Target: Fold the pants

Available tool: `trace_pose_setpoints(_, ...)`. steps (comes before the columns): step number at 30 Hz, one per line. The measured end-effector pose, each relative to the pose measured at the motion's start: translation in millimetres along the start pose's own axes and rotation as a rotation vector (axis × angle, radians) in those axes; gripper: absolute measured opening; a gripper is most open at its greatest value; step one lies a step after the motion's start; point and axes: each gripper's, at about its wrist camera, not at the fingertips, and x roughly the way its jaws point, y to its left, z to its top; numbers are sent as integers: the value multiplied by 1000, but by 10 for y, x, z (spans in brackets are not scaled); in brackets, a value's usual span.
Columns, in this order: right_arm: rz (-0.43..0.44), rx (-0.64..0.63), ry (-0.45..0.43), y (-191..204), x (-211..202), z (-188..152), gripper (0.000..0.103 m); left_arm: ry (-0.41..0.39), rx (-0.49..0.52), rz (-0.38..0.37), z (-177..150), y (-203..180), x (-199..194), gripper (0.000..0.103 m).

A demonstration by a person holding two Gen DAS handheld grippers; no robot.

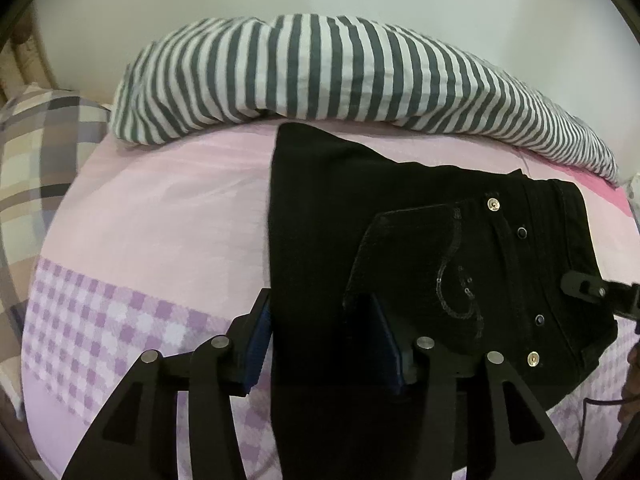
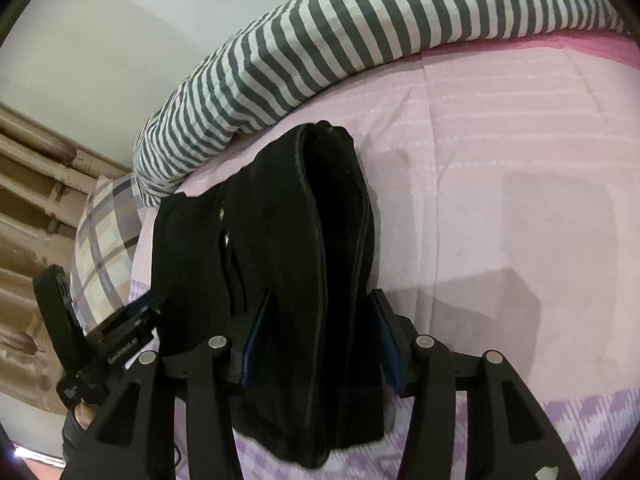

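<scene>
Black folded pants (image 1: 400, 208) lie on the pink bed sheet (image 1: 160, 208), back pocket with sequin trim and rivets facing up. My left gripper (image 1: 318, 300) stands open over the pants' near left part: one blue pad beside the left edge, the other above the cloth. Part of the right gripper (image 1: 588, 286) shows at the waistband's right side. In the right wrist view the pants (image 2: 280, 208) are a thick folded bundle. My right gripper (image 2: 322, 296) straddles it with jaws open, cloth filling the gap. The left gripper's body (image 2: 120, 328) shows at the lower left.
A grey-and-white striped duvet (image 1: 320, 72) is bunched along the far side of the bed against the wall. A plaid pillow (image 1: 36, 152) lies at the left, by a wooden headboard (image 2: 32, 184). The sheet's near part is lilac checked (image 1: 100, 320).
</scene>
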Motion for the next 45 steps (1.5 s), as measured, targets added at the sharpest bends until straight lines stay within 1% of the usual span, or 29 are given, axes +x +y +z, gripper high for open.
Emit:
trace_pose_setpoints(4,1,-13,-10,50,-145,-158,47,-28,-6,47,-139,-1,-217,49)
trace_pose_setpoints(11,-33,-55,-38,91,-343,-446,50,-71,-45,138,-457,24,-684,49)
trace_pose_setpoints(14,-53,-65,-41,82,-354,-466,52,-85,-64,165,-577,24,-888,50)
trace_pose_setpoints(17,-116,-107,-45,93,-318,-467,56,-99,-78,177,-705,8,-1073,52)
trace_pose_setpoints(20,-133,-104,-45,101,-291,-473,56,-111,-81,186,-789,-16,-1199,53)
trace_pose_setpoints(23,-173,-133,-52,153,-275,-474,56,-122,-80,204,-887,-47,-1296,54)
trace_pose_setpoints(29,-228,-137,-77,247,-296,-504,57,-127,-76,196,-1027,-108,-1377,56)
trace_pose_setpoints(31,-251,-151,-95,305,-334,-531,57,-126,-66,199,-1066,-139,-1377,60)
trace_pose_setpoints(35,-292,-189,-124,429,-452,-605,60,-127,-59,193,-1132,-178,-1372,60)
trace_pose_setpoints(37,-302,-204,-140,484,-514,-658,62,-130,-59,187,-1148,-196,-1372,60)
trace_pose_setpoints(42,-324,-253,-186,679,-666,-858,74,-139,-48,189,-1193,-223,-1356,60)
trace_pose_setpoints(45,-340,-283,-202,805,-698,-959,78,-137,-41,195,-1215,-233,-1331,60)
